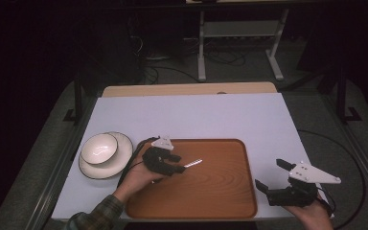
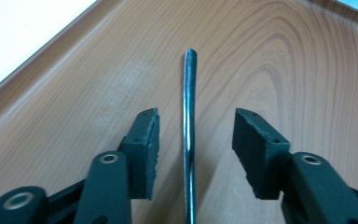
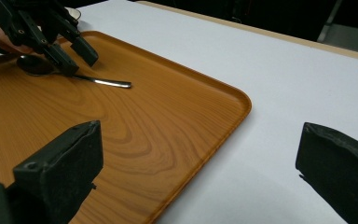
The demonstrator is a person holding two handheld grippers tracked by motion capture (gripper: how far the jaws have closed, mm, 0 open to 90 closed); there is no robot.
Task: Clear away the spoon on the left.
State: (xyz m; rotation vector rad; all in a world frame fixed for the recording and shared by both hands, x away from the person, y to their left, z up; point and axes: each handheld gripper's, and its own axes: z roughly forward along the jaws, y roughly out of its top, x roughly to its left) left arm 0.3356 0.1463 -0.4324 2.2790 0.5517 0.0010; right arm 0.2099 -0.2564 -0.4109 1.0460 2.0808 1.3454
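Observation:
A metal spoon [image 1: 191, 163] lies on the wooden tray [image 1: 220, 191], its handle pointing right. My left gripper [image 1: 178, 163] hovers low over the tray's left part with the jaws apart. The spoon handle [image 2: 189, 116] runs up the gap between the two pads without touching either. In the right gripper view the spoon [image 3: 102, 81] rests flat on the tray [image 3: 168, 116] under the left gripper [image 3: 80, 63], its bowl end beneath the hand. My right gripper [image 1: 269, 173] is held wide open off the tray's right edge, with nothing between its jaws [image 3: 200, 135].
A white bowl [image 1: 98, 147] sits on a dark-rimmed plate [image 1: 117, 165] left of the tray, close to the left hand. The white table top [image 1: 196, 115] stretches behind the tray. Cables trail from both grippers over the table edges.

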